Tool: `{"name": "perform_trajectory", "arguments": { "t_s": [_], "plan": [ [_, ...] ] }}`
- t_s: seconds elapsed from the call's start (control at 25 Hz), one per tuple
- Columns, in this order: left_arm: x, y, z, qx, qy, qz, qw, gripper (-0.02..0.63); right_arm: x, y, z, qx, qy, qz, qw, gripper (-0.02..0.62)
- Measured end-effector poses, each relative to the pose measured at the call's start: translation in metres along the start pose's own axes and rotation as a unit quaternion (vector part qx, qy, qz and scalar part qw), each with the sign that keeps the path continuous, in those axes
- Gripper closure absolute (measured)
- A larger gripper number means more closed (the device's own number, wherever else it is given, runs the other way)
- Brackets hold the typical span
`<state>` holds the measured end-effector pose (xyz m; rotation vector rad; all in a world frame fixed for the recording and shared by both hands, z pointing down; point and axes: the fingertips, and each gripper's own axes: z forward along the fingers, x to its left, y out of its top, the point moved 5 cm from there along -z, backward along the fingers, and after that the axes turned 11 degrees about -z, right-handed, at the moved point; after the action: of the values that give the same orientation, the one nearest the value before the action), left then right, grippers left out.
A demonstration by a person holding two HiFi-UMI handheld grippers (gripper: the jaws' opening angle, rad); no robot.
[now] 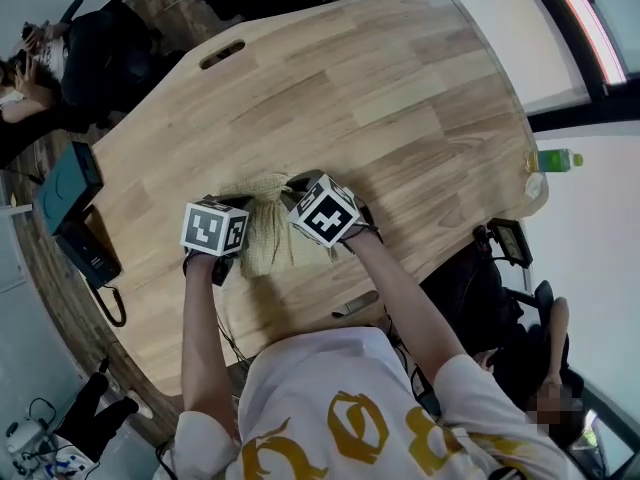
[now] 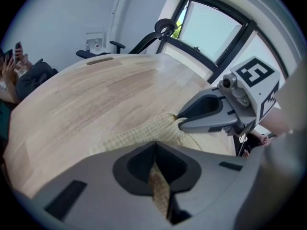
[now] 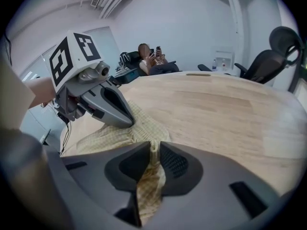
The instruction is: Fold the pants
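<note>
The pants (image 1: 268, 230) are a pale yellow checked cloth, bunched in a small heap on the wooden table (image 1: 400, 98) near its front edge. My left gripper (image 1: 232, 204) holds the heap's left side and my right gripper (image 1: 298, 190) its right side, close together. In the left gripper view the jaws (image 2: 156, 171) are shut on a fold of the pants (image 2: 139, 135), and the right gripper (image 2: 180, 120) touches the cloth just beyond. In the right gripper view the jaws (image 3: 152, 162) pinch a ridge of the pants (image 3: 144, 128), with the left gripper (image 3: 130, 123) on the cloth beside it.
A dark teal box (image 1: 70, 183) and a desk phone (image 1: 90, 258) sit at the table's left edge. A green bottle (image 1: 553, 159) stands at the right edge. A cable slot (image 1: 222, 54) is cut at the far side. Seated people (image 3: 151, 56) and an office chair (image 3: 273, 56) lie beyond.
</note>
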<state>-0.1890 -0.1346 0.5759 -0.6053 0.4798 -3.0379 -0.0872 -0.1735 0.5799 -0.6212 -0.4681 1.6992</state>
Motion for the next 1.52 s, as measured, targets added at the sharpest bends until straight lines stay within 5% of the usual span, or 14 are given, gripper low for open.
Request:
{"name": "perform_trajectory", "arguments": {
  "t_s": [0.24, 0.44, 0.64, 0.88, 1.04, 1.24, 1.52],
  "plan": [
    [-0.009, 0.025, -0.044, -0.114, -0.030, -0.060, 0.9912, 0.597, -0.010, 0.009, -0.041, -0.049, -0.099, 0.022, 0.994, 0.503],
    [-0.015, 0.016, -0.075, -0.172, -0.010, -0.074, 0.9823, 0.598, -0.002, 0.011, -0.082, -0.103, -0.152, 0.063, 0.981, 0.561],
    [-0.041, 0.009, -0.108, -0.260, -0.006, -0.065, 0.9633, 0.598, 0.022, 0.015, -0.122, -0.168, -0.206, 0.078, 0.961, 0.582],
    [-0.068, -0.003, -0.149, -0.361, 0.057, -0.002, 0.9308, 0.598, 0.055, 0.026, -0.163, -0.252, -0.268, 0.062, 0.928, 0.586],
    [-0.079, -0.020, -0.169, -0.410, 0.054, -0.008, 0.9105, 0.598, 0.073, 0.027, -0.180, -0.270, -0.282, 0.049, 0.919, 0.589],
    [-0.082, -0.029, -0.181, -0.445, 0.041, -0.035, 0.8939, 0.598, 0.084, 0.032, -0.202, -0.303, -0.317, 0.028, 0.898, 0.591],
    [-0.081, -0.028, -0.180, -0.441, 0.057, -0.019, 0.8953, 0.599, 0.082, 0.026, -0.196, -0.278, -0.308, 0.026, 0.910, 0.591]
  ]
}}
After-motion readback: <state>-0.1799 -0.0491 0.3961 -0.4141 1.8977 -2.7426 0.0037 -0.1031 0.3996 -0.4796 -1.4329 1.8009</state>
